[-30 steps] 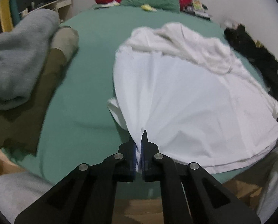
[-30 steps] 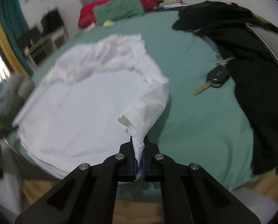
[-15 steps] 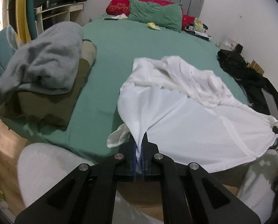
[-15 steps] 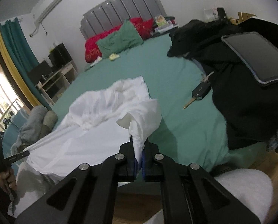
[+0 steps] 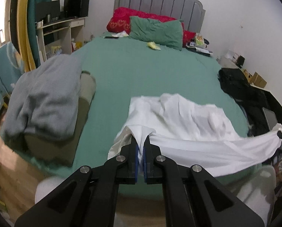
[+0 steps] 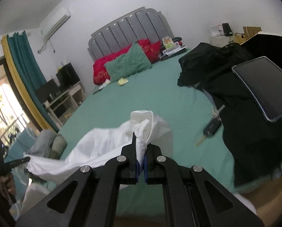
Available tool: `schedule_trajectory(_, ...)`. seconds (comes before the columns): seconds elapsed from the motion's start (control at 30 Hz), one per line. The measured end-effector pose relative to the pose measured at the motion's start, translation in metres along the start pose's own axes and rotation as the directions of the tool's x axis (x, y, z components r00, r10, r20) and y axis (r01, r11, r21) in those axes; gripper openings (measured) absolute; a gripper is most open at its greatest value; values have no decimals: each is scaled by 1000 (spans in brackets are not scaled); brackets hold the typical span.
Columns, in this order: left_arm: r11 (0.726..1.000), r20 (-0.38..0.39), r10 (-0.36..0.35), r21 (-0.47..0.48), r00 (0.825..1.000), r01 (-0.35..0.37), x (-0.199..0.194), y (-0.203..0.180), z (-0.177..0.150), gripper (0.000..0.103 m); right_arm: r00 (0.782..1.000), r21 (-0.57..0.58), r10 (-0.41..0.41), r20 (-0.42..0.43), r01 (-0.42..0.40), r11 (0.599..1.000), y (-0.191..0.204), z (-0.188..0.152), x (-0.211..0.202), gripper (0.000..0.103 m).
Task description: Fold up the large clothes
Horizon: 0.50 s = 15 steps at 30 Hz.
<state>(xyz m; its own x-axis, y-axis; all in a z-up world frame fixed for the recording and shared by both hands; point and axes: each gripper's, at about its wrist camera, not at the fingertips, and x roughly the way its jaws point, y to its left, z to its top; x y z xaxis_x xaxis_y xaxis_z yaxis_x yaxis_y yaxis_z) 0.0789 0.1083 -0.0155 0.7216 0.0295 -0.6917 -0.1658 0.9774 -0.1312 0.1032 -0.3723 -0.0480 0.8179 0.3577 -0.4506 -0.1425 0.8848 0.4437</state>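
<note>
A large white garment point(image 5: 188, 124) hangs stretched between my two grippers above the near end of a green bed point(image 5: 141, 75). My left gripper point(image 5: 140, 141) is shut on one bunched corner of it. My right gripper point(image 6: 140, 141) is shut on the opposite corner of the white garment point(image 6: 106, 147). In the left wrist view the right gripper point(image 5: 281, 134) shows at the far right, pinching the cloth. In the right wrist view the left gripper point(image 6: 25, 159) shows at the far left, held by a hand point(image 6: 3, 183). The garment's far part still trails on the bed.
A grey blanket point(image 5: 44, 98) on an olive cushion lies at the bed's left edge. Black clothing point(image 6: 235, 104), a tablet point(image 6: 263, 89) and a car key point(image 6: 211, 127) sit on the right side. Green pillow point(image 5: 156, 30) and red pillows lie by the headboard.
Both grippers have risen and tilted up, lifting the white garment's near edge off the bed. More of the room and the headboard is now in view.
</note>
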Motion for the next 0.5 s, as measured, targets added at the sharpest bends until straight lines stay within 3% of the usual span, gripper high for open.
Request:
schedule_trajectory(0.3,1000,15,16,5,1000,-16,76,-8,57,4,999,-13,-20,30,21,1000,-15,46,88,4)
schedule_trajectory(0.5,999,-42,20,-36,999,-21,146,6,84,5,999,-64,-39,-3,39,997,-19,63,158,4)
